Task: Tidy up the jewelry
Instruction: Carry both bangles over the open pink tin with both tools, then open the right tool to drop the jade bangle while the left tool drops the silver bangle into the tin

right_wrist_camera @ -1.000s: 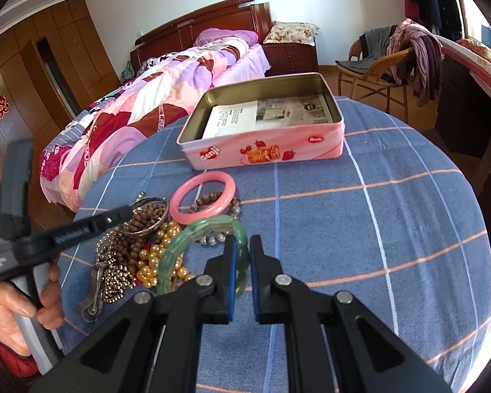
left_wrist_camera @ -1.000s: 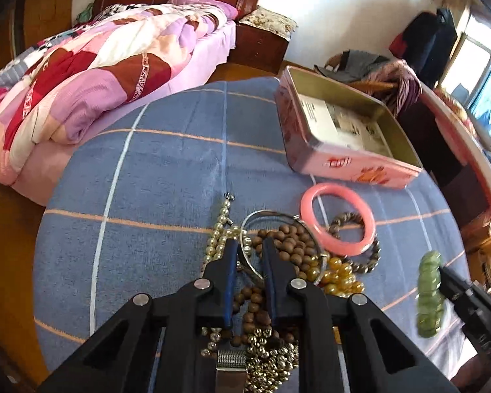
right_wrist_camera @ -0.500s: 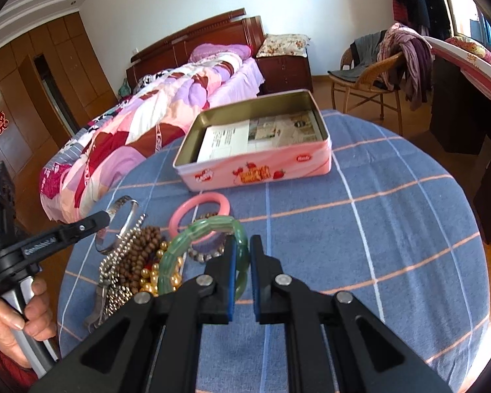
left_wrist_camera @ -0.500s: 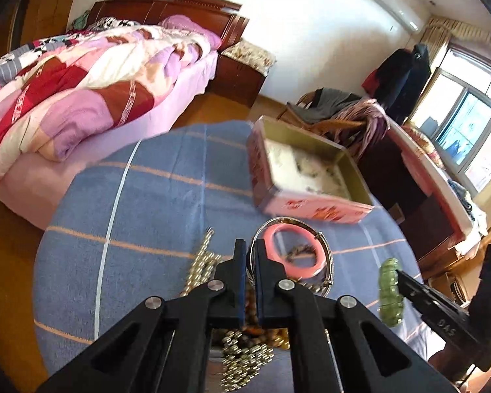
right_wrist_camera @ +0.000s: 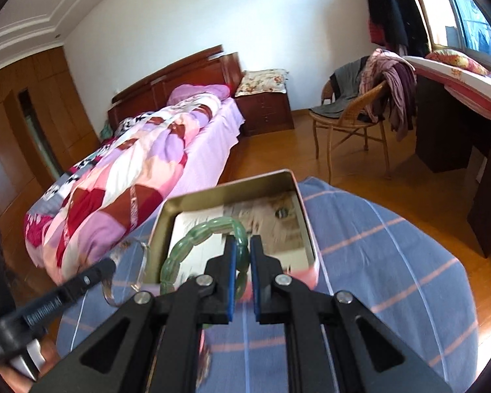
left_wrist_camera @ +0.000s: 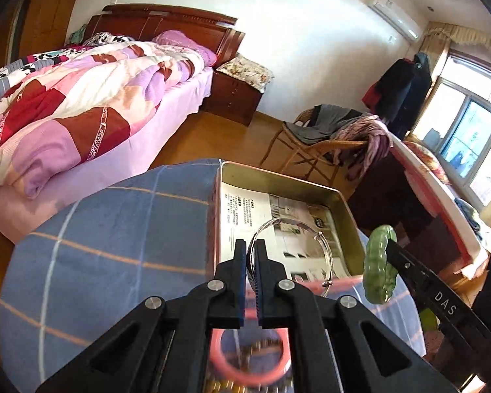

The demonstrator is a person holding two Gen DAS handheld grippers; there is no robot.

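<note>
Over the open tin point(left_wrist_camera: 340, 203), left tongs point(left_wrist_camera: 251, 255) clamp a silver bangle point(left_wrist_camera: 324, 245), right tongs point(right_wrist_camera: 241, 249) a green bracelet point(right_wrist_camera: 193, 239).

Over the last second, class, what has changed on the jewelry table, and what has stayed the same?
The left gripper closed on the silver bangle from the pile and lifted it over the open tin. The right gripper, gripping the green bracelet throughout, carried it up from the cloth to above the tin too. The pink bangle and the beads remain on the tablecloth; the tin has not moved.
</note>
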